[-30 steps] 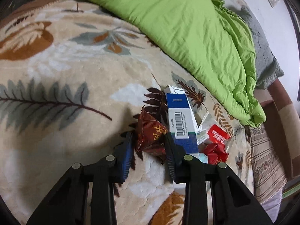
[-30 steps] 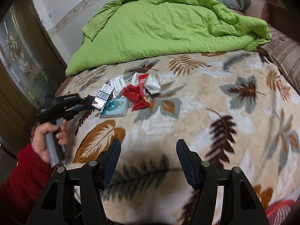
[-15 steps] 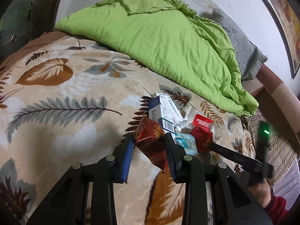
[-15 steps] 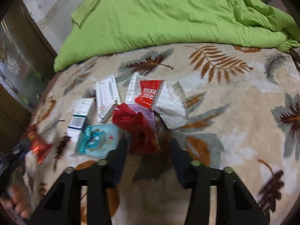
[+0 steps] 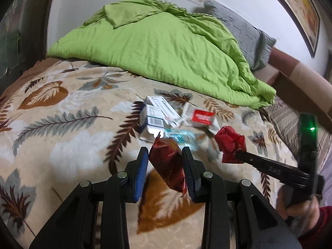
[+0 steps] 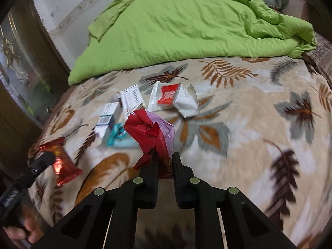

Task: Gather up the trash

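Left gripper [image 5: 165, 155]: clenched on a dark red foil snack wrapper [image 5: 169, 164], lifted clear of the leaf-patterned blanket [image 5: 62, 145]; the right wrist view shows the same wrapper from the side, at the blanket's left edge.
Right gripper [image 6: 164, 161]: its jaws have just been closing and now pinch a crumpled bright red wrapper [image 6: 149, 132] that has a pale lilac lining.
Lilac lining: seen only from the right wrist; from the left wrist the bundle reads as plain red, at the tip of the other gripper's long black fingers.
Person: a hand [image 5: 298, 213] in a dark red sleeve holds the right tool, seen only in the left wrist view.
Trash still lying on the blanket: a teal packet [image 6: 120, 139] nearest, then a white box with a barcode [image 6: 106, 116] and a second white box [image 6: 132, 99] side by side, and a red-and-white torn pouch [image 6: 174, 99] beside them.
Beyond: a rumpled green duvet [image 6: 186, 25] across the back of the bed.
Farthest: a grey pillow [image 5: 244, 35] against the wall, clearest from the left wrist.
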A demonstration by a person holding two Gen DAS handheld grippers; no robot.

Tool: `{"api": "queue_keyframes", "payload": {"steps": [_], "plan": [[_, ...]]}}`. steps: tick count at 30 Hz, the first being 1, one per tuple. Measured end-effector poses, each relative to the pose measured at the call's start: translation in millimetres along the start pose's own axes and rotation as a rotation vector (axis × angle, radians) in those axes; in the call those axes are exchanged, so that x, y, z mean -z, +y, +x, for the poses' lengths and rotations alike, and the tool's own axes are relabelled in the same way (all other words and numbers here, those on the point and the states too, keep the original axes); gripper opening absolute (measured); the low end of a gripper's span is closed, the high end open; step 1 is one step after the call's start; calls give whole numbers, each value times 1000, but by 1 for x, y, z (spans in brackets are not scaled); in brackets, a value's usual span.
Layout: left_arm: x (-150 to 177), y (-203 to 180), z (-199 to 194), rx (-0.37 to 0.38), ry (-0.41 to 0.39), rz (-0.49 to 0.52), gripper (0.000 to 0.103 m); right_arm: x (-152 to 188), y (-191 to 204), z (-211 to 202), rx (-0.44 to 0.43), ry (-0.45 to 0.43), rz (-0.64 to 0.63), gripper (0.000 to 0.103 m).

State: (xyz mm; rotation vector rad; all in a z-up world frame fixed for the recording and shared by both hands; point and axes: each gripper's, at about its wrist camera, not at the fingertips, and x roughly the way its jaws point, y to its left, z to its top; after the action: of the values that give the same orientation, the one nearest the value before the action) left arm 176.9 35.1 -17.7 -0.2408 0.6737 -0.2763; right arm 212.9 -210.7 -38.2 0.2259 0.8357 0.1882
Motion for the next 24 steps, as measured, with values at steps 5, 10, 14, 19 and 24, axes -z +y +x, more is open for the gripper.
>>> {"api": "queue_keyframes", "payload": {"steps": [5,10,14,19,24], "plan": [[22,-22,-16,-25,-20,79,32,25,-4,-35,-18,-35,49,14],[32,-29,-21,-7,-1,87,32,47,2,-55,-11,-47,31,14],[36,-36,-26,-23,-15,109,31,60,1,-66,-6,-70,36,14],[41,-46,-31,-67,-47,152,31,65,1,-74,6,-98,28,14],[43,-53,-34,-106,-73,180,31,67,9,-76,18,-118,-9,14]]}}
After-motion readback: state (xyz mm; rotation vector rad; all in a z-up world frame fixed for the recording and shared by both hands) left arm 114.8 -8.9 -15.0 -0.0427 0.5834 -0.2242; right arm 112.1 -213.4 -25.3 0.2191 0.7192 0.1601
